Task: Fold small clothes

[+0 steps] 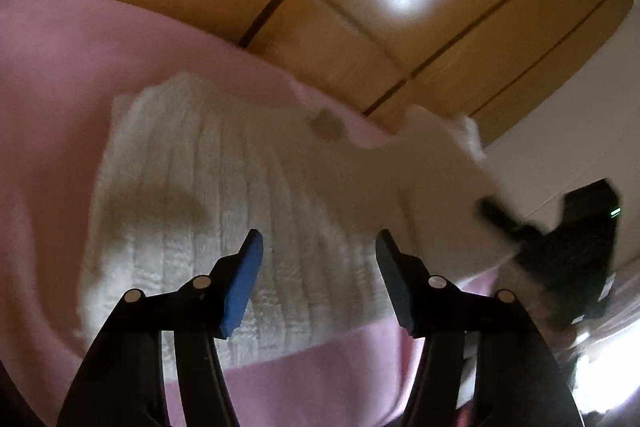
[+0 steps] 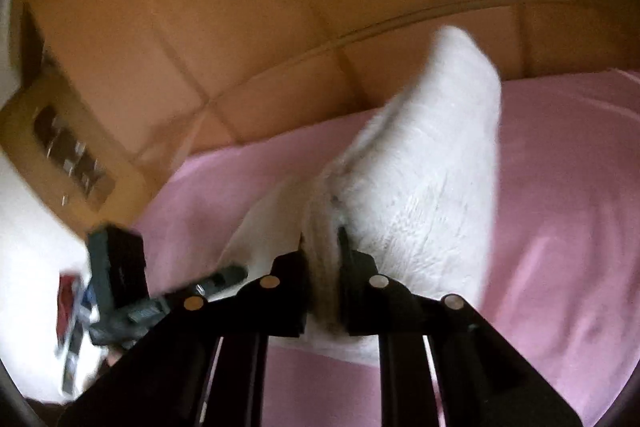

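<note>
A small white ribbed knit garment [image 1: 224, 187] lies on a pink cloth [image 1: 52, 75]. My left gripper [image 1: 319, 247] is open just above its near part, with nothing between its fingers. My right gripper [image 2: 323, 247] is shut on a bunched edge of the white garment [image 2: 432, 163] and lifts that side up off the pink cloth [image 2: 568, 187]. The right gripper also shows blurred at the right of the left wrist view [image 1: 500, 215], at the garment's raised right edge. The left gripper shows blurred at the lower left of the right wrist view [image 2: 224, 277].
A wooden panelled surface [image 1: 360, 7] rises behind the pink cloth. A brown cardboard box [image 2: 68, 147] stands at the left in the right wrist view, with a white surface [image 2: 28, 239] below it. A white wall [image 1: 580, 131] is at the right.
</note>
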Motion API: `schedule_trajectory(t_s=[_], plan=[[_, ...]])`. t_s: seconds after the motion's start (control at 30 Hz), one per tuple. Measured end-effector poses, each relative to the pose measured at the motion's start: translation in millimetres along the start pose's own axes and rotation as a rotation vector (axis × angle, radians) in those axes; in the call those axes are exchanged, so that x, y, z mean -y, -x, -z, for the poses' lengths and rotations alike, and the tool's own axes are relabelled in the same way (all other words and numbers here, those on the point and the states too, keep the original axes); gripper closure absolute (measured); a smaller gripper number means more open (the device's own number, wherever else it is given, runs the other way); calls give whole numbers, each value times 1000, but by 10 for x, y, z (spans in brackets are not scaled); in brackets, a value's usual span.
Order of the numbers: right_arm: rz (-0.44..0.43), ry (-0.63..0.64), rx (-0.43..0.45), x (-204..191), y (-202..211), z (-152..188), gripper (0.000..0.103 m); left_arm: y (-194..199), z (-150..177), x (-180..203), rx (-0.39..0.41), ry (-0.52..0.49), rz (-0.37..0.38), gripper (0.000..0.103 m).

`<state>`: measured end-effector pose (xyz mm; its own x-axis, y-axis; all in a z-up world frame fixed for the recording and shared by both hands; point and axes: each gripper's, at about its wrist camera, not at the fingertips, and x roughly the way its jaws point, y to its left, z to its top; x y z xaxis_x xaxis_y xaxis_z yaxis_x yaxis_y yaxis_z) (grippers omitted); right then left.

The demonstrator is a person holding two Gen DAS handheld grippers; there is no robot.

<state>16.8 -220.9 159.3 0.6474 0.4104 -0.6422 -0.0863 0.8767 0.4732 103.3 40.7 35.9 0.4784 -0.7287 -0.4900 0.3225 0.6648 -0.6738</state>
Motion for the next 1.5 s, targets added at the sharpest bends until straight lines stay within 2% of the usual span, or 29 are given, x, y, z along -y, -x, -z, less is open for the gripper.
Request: schedule_trajectory(t_s=[0.03, 0.07, 0.13, 0.23, 0.33, 0.47, 0.53, 0.57, 0.6, 0.67, 0.7, 0.73, 0.8, 0.83, 0.9, 0.93, 1.07, 1.13, 1.17, 1.23, 1.33, 1.43, 1.5], plan=[[-10, 25, -27, -106, -143, 46, 92, 38, -11, -11, 6, 11, 21, 42], [-11, 49, -50, -191, -268, 104, 92, 87, -30, -30, 8, 33, 64, 31], [-5, 81, -80, -288, -440, 221, 92, 124, -44, -50, 13, 63, 109, 25], [27, 125, -92, -369, -554, 368, 92, 41, -68, -40, -17, 75, 134, 23], [40, 137, -82, -375, -542, 431, 92, -163, -105, -17, -73, 110, 208, 16], [66, 165, -62, -393, -534, 446, 92, -566, -146, -11, -151, 209, 285, 15], [77, 187, -56, -456, -579, 426, 91, -739, -171, 50, -172, 233, 285, 15], [75, 194, -54, -442, -569, 418, 90, -801, -193, 91, -182, 228, 280, 19], [66, 194, -54, -429, -560, 420, 85, -865, -216, 141, -191, 218, 259, 24], [29, 179, -57, -340, -467, 423, 69, -954, -254, 264, -213, 165, 186, 60], [5, 172, -53, -258, -364, 442, 50, -996, -272, 348, -222, 113, 134, 68], [-21, 154, -38, -195, -263, 431, 35, -1042, -302, 382, -227, 78, 105, 74], [-32, 128, -19, -69, -117, 402, 27, -1083, -320, 494, -223, 15, 57, 78], [-24, 100, 6, 62, 1, 387, 20, -1076, -322, 542, -211, -14, 35, 80], [18, 30, 73, 304, 159, 378, 6, -1062, -325, 615, -191, -52, 5, 82], [40, -5, 97, 436, 265, 419, 5, -1039, -326, 637, -182, -65, -3, 84], [127, -151, 110, 935, 302, 436, 7, -732, -347, 763, -97, -138, -39, 86], [135, -152, 96, 1027, 297, 468, 18, -450, -368, 753, -62, -164, -47, 86], [137, -144, 90, 1006, 252, 456, 20, -359, -413, 750, -39, -185, -60, 86], [123, -113, 70, 873, 106, 420, 32, -191, -396, 667, -13, -211, -87, 86], [79, -55, 37, 616, -129, 393, 42, 38, -437, 524, 18, -222, -140, 86], [83, 27, -31, 342, -423, 484, 47, 181, -444, 276, 40, -198, -205, 86], [134, 61, -58, 264, -555, 515, 46, 198, -391, 51, 22, -157, -256, 86]])
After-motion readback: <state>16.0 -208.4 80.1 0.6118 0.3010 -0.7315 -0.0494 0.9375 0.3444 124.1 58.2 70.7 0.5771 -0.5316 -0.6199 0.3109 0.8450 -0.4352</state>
